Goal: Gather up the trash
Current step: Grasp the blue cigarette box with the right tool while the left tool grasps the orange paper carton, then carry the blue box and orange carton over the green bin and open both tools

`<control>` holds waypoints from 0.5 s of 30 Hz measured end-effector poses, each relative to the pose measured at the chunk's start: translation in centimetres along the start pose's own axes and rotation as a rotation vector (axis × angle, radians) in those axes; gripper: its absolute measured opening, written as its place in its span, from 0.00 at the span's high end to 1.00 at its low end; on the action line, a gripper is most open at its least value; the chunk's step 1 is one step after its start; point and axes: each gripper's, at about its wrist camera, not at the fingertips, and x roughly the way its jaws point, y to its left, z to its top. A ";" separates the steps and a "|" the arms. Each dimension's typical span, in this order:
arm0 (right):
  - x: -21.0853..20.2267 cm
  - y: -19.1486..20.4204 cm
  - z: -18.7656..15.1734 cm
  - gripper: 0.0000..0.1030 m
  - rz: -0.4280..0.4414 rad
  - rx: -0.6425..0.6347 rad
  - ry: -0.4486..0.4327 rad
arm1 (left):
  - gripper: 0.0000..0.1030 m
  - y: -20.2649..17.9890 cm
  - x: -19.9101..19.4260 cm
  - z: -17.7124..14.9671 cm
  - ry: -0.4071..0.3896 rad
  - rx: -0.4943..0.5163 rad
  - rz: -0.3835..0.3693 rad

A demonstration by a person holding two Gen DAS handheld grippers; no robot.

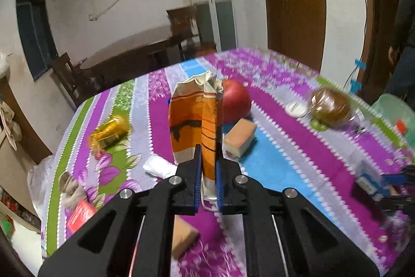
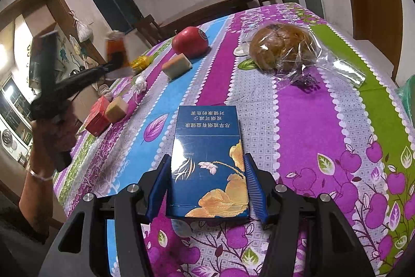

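My left gripper [image 1: 208, 173] is shut on a crumpled orange carton [image 1: 193, 121], which stands upright between its pads above the flowered tablecloth [image 1: 285, 168]. In the right wrist view the same carton [image 2: 116, 43] shows blurred at the far left, in the left gripper [image 2: 114, 64] held by a person's hand [image 2: 49, 131]. My right gripper [image 2: 207, 160] is shut on a flat blue cigarette box [image 2: 210, 147] with gold flowers, its pads pressed against both long sides. A gold wrapper [image 1: 110, 131] and a white crumpled tissue [image 1: 159, 168] lie on the cloth to the left.
A red apple [image 2: 190, 42], bagged bread [image 2: 282, 47], a white lid [image 1: 295, 109], two tan blocks [image 2: 177, 66] [image 2: 116, 109] and a red box [image 2: 97, 118] lie on the table. A green bin [image 1: 396, 116] stands past the right edge.
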 end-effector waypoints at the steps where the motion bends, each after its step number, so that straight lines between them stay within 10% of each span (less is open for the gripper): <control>1: 0.0 0.0 0.0 0.45 -0.002 0.000 0.000 | 0.92 0.3 -1.1 0.1 -0.014 -0.022 -0.015; 15: -0.2 0.3 -0.1 0.45 -0.068 0.018 -0.013 | 0.92 -0.8 -10.4 -2.5 -0.079 -0.077 -0.062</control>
